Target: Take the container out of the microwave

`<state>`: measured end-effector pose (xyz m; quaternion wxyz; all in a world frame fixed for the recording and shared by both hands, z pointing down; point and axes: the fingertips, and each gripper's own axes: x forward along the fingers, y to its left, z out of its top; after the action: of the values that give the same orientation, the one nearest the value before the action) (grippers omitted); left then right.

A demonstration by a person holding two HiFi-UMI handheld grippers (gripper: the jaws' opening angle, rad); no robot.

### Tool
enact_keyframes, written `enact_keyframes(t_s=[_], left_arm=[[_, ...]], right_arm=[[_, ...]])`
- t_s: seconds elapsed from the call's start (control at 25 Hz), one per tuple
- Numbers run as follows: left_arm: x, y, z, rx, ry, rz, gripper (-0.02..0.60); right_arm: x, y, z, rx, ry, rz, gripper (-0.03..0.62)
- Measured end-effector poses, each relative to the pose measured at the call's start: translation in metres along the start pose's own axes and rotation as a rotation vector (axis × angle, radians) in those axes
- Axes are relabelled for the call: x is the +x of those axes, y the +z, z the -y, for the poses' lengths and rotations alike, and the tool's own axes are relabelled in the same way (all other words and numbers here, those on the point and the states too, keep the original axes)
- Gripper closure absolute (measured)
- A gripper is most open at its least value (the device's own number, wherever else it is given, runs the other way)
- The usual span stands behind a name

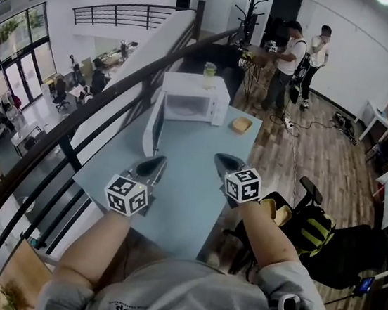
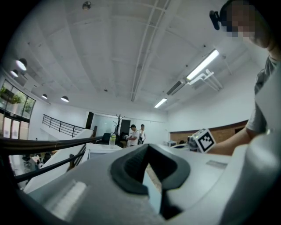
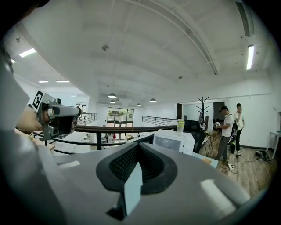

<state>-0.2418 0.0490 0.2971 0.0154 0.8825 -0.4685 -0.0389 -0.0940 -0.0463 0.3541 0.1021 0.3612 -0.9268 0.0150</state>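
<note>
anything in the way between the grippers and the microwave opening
Nothing visible. The microwave door is swung open leftward; only bare table lies between the cavity and the left hand-held gripper and right hand-held gripper. Contents unclear.

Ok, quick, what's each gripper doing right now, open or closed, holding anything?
Left gripper: closed, holding nothing.
Right gripper: closed, holding nothing.
</note>
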Motion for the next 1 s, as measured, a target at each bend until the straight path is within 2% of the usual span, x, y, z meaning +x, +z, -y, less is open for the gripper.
enact_keyframes(t_s=[0.4, 0.72, 1.0], left_arm=[[-0.022, 0.014, 0.027, -0.007, -0.009, 0.012, 0.555], [-0.024, -0.003, 0.040, 0.000, 0.033, -0.011, 0.555], [-0.005, -0.021, 0.070, -0.008, 0.084, -0.028, 0.555]], right_arm=[[-0.047, 0.011, -0.009, 0.007, 0.001, 0.026, 0.589], [-0.074, -0.002, -0.004, -0.021, 0.027, 0.043, 0.589], [-0.103, -0.015, 0.025, -0.030, 0.081, 0.061, 0.589]])
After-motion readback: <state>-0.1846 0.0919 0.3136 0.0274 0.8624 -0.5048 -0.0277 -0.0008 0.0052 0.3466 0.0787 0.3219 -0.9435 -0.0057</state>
